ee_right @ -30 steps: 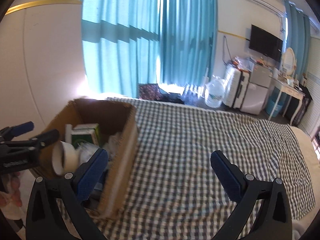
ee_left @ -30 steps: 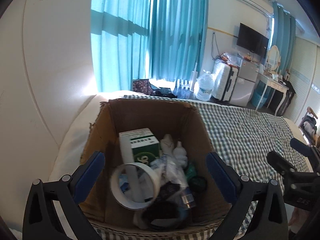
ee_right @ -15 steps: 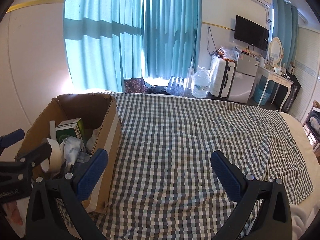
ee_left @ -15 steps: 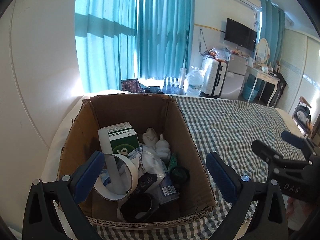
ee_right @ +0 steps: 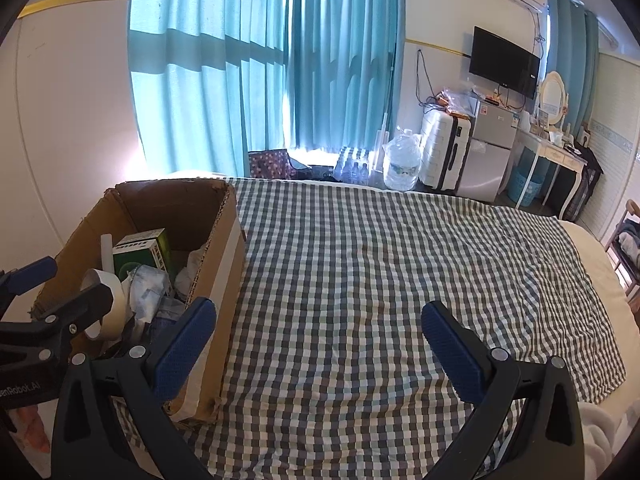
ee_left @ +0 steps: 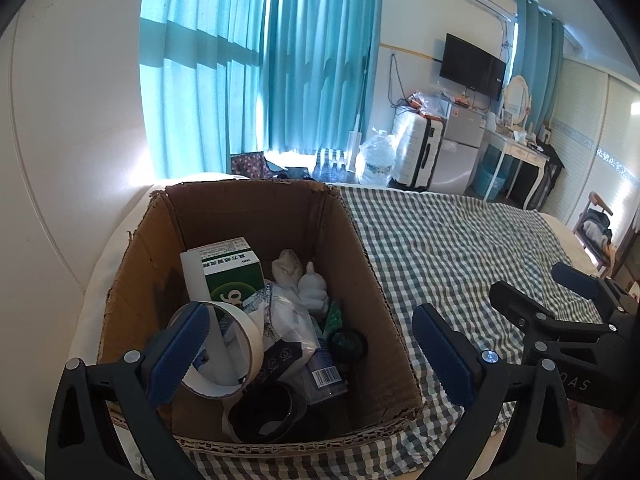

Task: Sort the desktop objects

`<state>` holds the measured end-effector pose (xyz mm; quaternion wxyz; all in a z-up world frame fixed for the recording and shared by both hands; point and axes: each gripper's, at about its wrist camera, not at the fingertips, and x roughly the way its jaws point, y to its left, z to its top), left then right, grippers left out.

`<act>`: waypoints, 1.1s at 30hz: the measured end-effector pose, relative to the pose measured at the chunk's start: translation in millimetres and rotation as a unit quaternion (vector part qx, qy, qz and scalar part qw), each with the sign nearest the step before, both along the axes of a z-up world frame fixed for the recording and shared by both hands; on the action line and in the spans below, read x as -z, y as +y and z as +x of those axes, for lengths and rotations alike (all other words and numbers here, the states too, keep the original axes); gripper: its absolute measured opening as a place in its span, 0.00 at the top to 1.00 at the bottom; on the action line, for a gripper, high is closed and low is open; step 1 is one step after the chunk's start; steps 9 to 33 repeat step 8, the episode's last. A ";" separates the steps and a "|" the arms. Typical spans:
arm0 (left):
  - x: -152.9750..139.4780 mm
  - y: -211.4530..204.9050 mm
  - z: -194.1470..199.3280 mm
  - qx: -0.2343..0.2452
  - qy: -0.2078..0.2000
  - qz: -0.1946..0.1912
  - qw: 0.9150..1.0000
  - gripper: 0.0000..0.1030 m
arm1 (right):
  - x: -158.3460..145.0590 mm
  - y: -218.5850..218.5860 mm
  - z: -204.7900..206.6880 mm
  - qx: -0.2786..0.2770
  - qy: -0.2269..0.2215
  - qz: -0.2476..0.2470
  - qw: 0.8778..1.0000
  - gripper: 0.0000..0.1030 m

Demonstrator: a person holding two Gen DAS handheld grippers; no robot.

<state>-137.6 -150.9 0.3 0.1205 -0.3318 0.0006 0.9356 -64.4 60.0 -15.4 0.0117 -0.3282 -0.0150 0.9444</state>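
An open cardboard box (ee_left: 248,216) stands on a checked cloth (ee_right: 380,264) at its left end. Inside lie a white tape roll (ee_left: 253,336), a green carton (ee_left: 232,276), a white figurine (ee_left: 312,290), clear plastic bags (ee_left: 288,320) and a black tape roll (ee_left: 268,412). My left gripper (ee_left: 310,312) hovers open over the box's near half, holding nothing. In the right wrist view the box (ee_right: 224,272) is at the left, and my right gripper (ee_right: 320,308) stands open and empty over bare cloth beside it. Each gripper shows in the other's view: the right gripper (ee_left: 530,280) and the left gripper (ee_right: 72,280).
The cloth covers a bed with a white padded headboard (ee_left: 60,160) to the left of the box. Beyond the bed's far edge are teal curtains (ee_right: 260,80), a water jug (ee_right: 402,160), a white suitcase (ee_right: 444,152), a small fridge (ee_right: 490,148) and a dressing table (ee_right: 556,152).
The white tape roll, blurred between the left fingers a second ago, now rests still in the box. Both grippers have drawn back, so more of the box and cloth shows.
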 end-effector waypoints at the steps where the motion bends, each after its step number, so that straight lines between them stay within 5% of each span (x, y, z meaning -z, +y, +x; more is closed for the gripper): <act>1: 0.3 -0.3 0.3 0.001 0.001 0.001 1.000 0.00 | 0.4 0.3 -0.8 0.002 -0.001 0.002 1.000 0.00; 33: 6.3 -2.8 -2.7 -0.009 -0.020 0.013 1.000 0.00 | 3.2 4.6 -3.5 0.007 -0.013 -0.005 1.000 0.00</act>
